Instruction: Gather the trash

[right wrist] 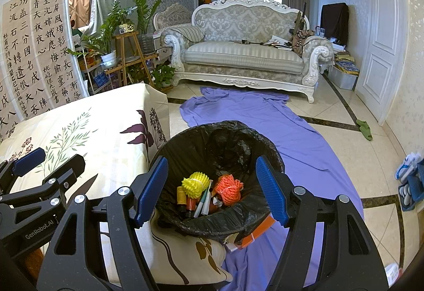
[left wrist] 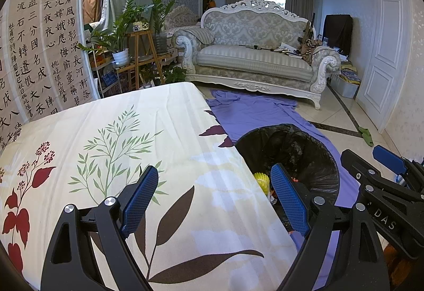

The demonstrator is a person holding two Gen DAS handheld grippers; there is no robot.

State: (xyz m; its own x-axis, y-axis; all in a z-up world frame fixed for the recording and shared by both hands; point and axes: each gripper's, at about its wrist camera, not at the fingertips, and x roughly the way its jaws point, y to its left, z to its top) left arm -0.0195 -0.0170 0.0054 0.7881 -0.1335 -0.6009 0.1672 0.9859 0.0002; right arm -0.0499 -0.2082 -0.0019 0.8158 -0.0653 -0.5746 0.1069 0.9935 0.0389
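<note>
Both grippers, left (left wrist: 213, 197) and right (right wrist: 212, 189), are held spread and empty. Trash (right wrist: 209, 191) is seen in the bin (right wrist: 212, 132) just below the right one's tips. Nothing is gripped, so little can be dropped; the liner could be snagged, or the bin tipped, if a low finger is swung.

A purple sheet (right wrist: 265, 116) is spread on the tiled floor (right wrist: 344, 111) before an ornate sofa (right wrist: 246, 52); green slippers (right wrist: 365, 129) are left beside the door (right wrist: 381, 34).
</note>
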